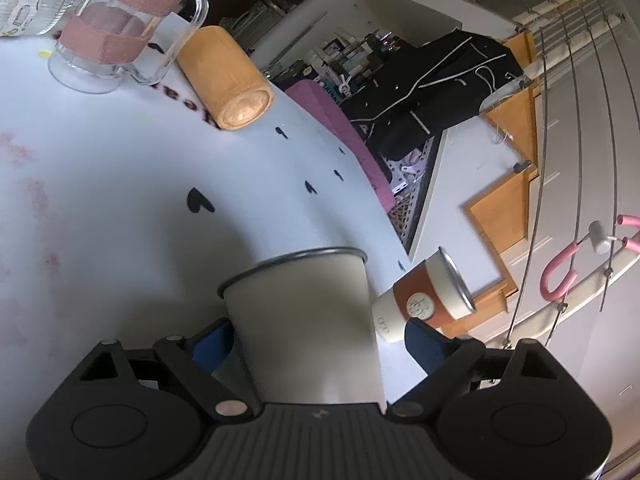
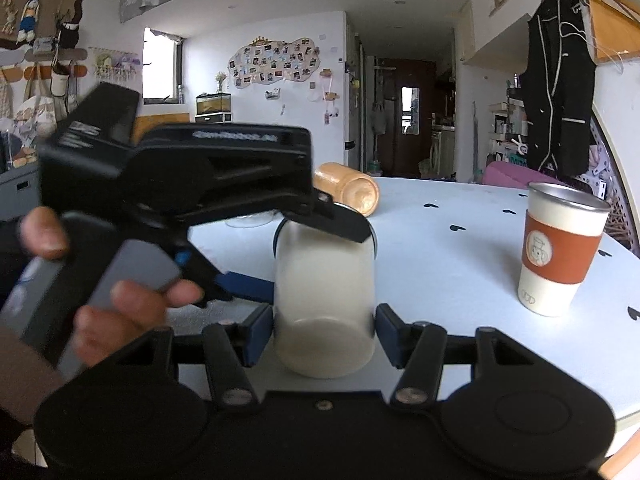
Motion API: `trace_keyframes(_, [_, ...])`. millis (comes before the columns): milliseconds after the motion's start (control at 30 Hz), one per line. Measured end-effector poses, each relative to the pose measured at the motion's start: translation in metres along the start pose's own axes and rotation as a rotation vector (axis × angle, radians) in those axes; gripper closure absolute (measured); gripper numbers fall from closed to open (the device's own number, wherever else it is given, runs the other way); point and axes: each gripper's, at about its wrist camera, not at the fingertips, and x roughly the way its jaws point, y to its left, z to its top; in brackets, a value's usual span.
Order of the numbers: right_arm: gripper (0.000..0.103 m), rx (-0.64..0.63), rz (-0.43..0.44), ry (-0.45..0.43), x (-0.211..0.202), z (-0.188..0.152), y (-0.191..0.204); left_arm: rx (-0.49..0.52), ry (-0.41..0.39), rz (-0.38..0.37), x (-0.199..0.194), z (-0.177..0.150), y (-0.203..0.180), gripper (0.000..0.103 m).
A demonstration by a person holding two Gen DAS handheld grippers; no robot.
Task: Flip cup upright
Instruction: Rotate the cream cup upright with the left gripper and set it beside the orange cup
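The cup (image 2: 324,292) was neither down nor upright. In the right wrist view it hung tilted just above the surface (image 2: 460,280), pale base toward the camera and dark rim pointing away. I judged the flip about halfway done. The lift and the first turn were behind you; what remained was bringing the rim up to face the ceiling and setting the base down flat.

Your right gripper (image 2: 324,332) had it. Both blue pads sat against the cup's sides low on the body, so it was closed on the cup.

Your left gripper (image 1: 318,344) straddled the same cup with its jaws wider than the body. One pad touched the wall and the other stood apart, with a strip of surface showing between pad and cup (so I would not count it as gripping).

Only the right view showed the cup's base, your hand (image 2: 120,312) on the left gripper's handle, and that gripper reaching in from the side, blurred. Only the left view showed the gap at the far pad and a taped glass mug (image 1: 120,32). That mug stood beside a wooden cup (image 1: 228,80) lying on its side. Both views showed the sleeved paper cup (image 2: 560,256) upright, well apart.
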Motion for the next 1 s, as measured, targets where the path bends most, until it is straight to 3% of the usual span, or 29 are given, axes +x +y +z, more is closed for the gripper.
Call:
trace_keyframes(167, [0.046, 0.003, 0.008, 0.003, -0.002, -0.001, -0.003, 0.032, -0.052, -0.038, -0.015, 0.001, -0.008, 0.01])
trace_keyframes(400, [0.046, 0.025, 0.019, 0.012, 0.004, -0.003, -0.006, 0.316, -0.12, -0.052, -0.047, -0.017, -0.063, 0.011])
trace_keyframes(567, [0.046, 0.052, 0.002, 0.038, 0.015, -0.009, -0.009, 0.478, -0.091, 0.088, -0.041, -0.039, -0.08, 0.017])
trace_keyframes(733, [0.047, 0.056, -0.011, 0.018, 0.02, -0.01, -0.01, 0.507, -0.043, 0.172, -0.026, -0.044, -0.071, 0.027])
trace_keyframes(867, [0.047, 0.038, -0.018, 0.007, 0.021, -0.013, -0.007, 0.526, -0.008, 0.198, -0.016, -0.046, -0.066, 0.038])
trace_keyframes(1000, [0.047, 0.047, -0.019, 0.002, 0.022, -0.012, -0.01, 0.576, -0.009, 0.219, -0.008, -0.049, -0.069, 0.04])
